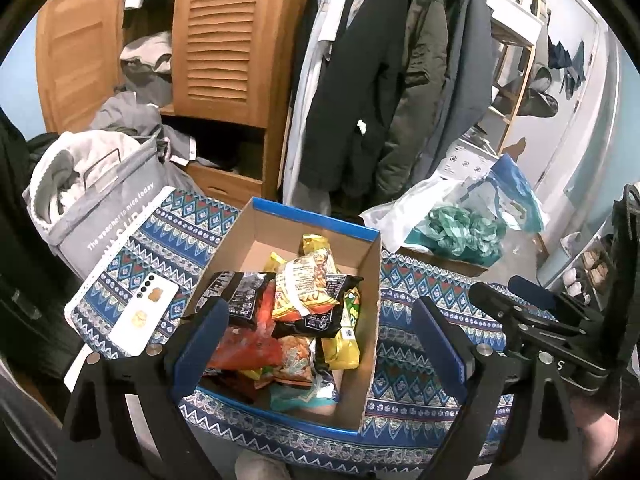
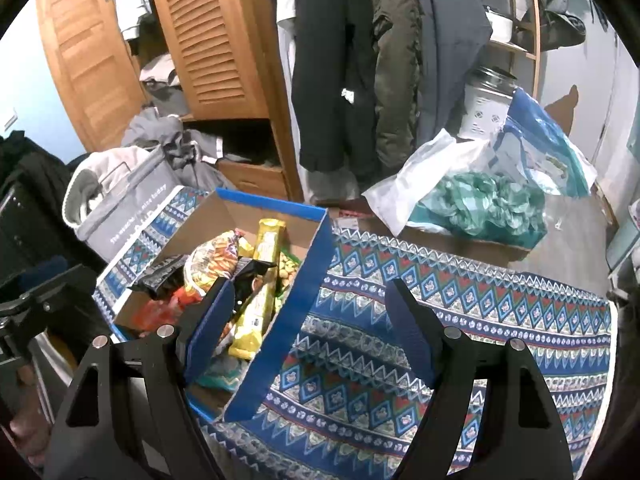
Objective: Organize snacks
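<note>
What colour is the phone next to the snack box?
White phone; left wrist view shows it best.

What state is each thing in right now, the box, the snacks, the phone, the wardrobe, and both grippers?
Cardboard box: open-topped, upright on the patterned cloth.
Snack packets: piled loosely inside the box, all sealed as far as shows.
White phone: lying back up on the cloth, left of the box.
Wardrobe door: swung open.
Left gripper: open, holding nothing.
Right gripper: open, holding nothing.
</note>
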Demonstrator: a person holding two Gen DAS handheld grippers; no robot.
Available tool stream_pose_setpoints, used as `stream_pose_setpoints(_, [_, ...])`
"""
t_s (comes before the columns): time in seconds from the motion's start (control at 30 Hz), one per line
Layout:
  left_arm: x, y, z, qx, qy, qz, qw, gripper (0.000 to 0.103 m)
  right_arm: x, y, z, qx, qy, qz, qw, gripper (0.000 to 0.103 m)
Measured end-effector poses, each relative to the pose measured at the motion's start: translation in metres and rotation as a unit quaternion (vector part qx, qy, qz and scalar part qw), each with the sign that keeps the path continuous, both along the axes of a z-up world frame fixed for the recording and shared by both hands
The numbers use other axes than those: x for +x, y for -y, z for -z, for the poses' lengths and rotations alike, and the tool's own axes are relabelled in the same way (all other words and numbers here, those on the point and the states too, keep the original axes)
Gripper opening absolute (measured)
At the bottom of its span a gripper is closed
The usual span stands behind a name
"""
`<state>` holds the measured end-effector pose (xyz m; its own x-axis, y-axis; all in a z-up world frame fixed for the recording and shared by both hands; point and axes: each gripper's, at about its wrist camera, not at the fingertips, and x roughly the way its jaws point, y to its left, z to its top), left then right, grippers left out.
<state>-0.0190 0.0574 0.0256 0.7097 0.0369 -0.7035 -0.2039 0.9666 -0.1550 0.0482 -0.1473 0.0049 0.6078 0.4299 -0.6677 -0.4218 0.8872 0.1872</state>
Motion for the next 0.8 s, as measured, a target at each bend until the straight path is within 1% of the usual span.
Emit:
stream_pose_setpoints(0.5, [-0.0004,-0.0016,0.0013,0.0,-0.006,-0.004,1.0,0.094,-0.0001,-0.0009,0.0013,-0.001,-0.002,-0.001,1.0,0.078])
stream_pose_setpoints(0.8, [0.0005,-0.0035,0.0041,-0.002,-0.016,-0.007,0.9998,0.094,0.0001,-0.0013,0.0023,-0.003,-0.003,0.0,1.0,0.078])
